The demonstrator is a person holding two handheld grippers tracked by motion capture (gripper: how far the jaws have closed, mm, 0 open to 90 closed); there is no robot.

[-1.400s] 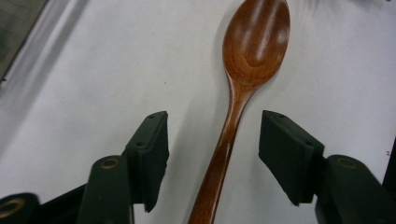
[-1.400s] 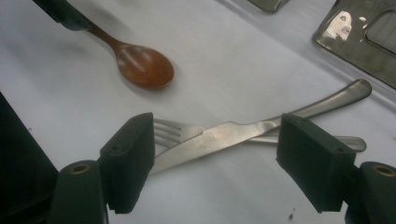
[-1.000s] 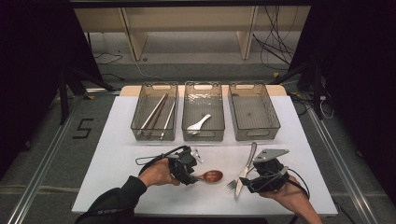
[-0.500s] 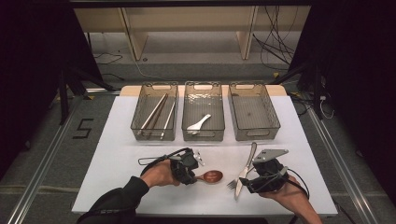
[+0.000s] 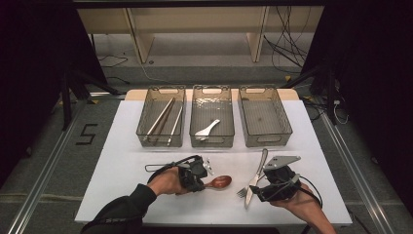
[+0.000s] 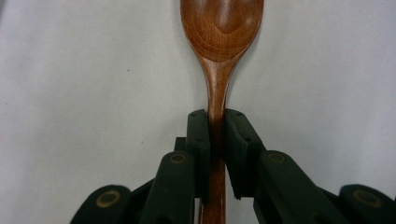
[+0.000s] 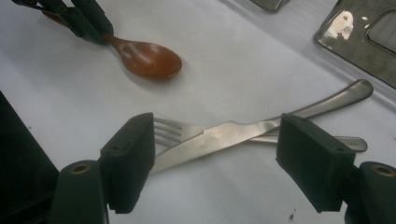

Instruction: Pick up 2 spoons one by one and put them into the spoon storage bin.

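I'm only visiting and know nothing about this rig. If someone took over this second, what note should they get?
Left gripper: fingers have just closed on the wooden spoon handle; the spoon lies on the white table.
Right gripper: open, fingers either side of the crossed knife and fork, gripping neither.
Done, by the look of it: chopsticks in the left bin, white spoon in the middle bin.
Probably left: bin the wooden spoon, knife and fork; the right bin holds nothing.

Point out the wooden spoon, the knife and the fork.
wooden spoon [image 6: 223,28]: left gripper view, on its bowl.
knife [image 7: 219,136]: right gripper view, on its blade.
fork [image 7: 164,130]: right gripper view, on its tines.
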